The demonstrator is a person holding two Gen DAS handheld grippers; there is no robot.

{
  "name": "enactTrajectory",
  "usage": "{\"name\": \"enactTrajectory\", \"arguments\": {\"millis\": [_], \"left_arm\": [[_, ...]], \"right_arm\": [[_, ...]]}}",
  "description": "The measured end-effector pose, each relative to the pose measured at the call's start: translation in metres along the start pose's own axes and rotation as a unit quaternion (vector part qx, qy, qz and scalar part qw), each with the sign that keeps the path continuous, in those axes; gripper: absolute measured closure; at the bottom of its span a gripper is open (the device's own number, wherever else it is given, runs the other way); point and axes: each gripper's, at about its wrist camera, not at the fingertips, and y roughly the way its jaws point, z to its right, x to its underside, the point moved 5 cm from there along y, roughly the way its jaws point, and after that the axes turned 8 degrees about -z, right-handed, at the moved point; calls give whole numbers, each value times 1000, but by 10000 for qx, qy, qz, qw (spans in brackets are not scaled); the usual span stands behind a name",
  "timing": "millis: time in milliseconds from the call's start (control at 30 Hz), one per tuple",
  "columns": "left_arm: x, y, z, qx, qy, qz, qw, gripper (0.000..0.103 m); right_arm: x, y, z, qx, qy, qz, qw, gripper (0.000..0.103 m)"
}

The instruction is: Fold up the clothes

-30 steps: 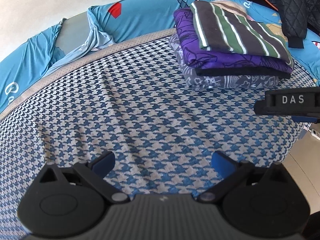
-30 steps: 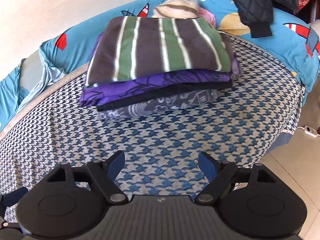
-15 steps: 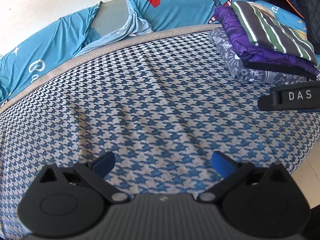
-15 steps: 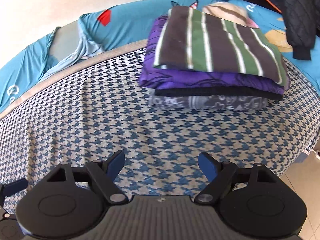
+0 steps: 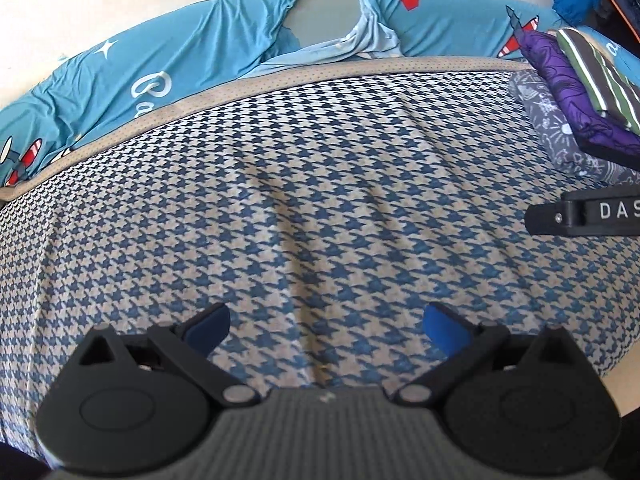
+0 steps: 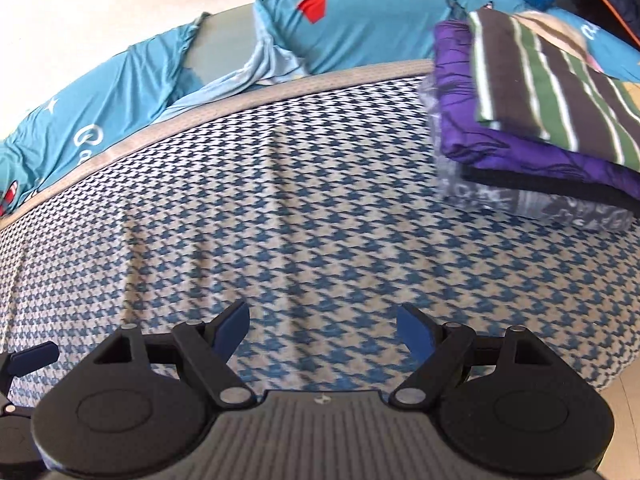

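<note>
**Q:** What fills the left of the scene?

**A:** Rumpled blue bedding (image 5: 224, 40) printed with white script and a red patch, bunched against a pale wall beyond the far edge of a blue-and-white houndstooth cover (image 5: 320, 200). A light-blue cloth (image 6: 256, 72) sags in the gap between two blue folds.

**Q:** And the tongs?

**A:** The left gripper (image 5: 326, 326) hangs above the bare middle of the cover, its blue-tipped jaws spread wide, nothing between them. The right gripper (image 6: 322, 330) is the same: jaws parted and empty, above the cover. In the left wrist view, part of the right gripper juts in from the right edge, lettered "DAS".

**Q:** Where are the clothes?

**A:** Far right, well apart from both tools. A stack of folded clothes (image 6: 532, 136) rests on the cover near its far right edge: a striped garment (image 6: 552, 80) in brown, green and white on top, a purple printed garment (image 6: 472, 120) beneath, a grey patterned garment (image 6: 540, 208) at the bottom. The right wrist view is slightly blurred there.
</note>
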Motion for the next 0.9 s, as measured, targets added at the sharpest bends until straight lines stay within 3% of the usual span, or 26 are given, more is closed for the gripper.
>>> {"name": "enactTrajectory", "arguments": {"millis": [433, 900], "left_arm": [[9, 12, -75, -265, -466, -55, 9985, 0], [7, 24, -120, -402, -453, -141, 9981, 0]], "right_arm": [[0, 28, -62, -287, -412, -257, 9984, 22], [-3, 54, -102, -454, -432, -357, 9974, 22]]}}
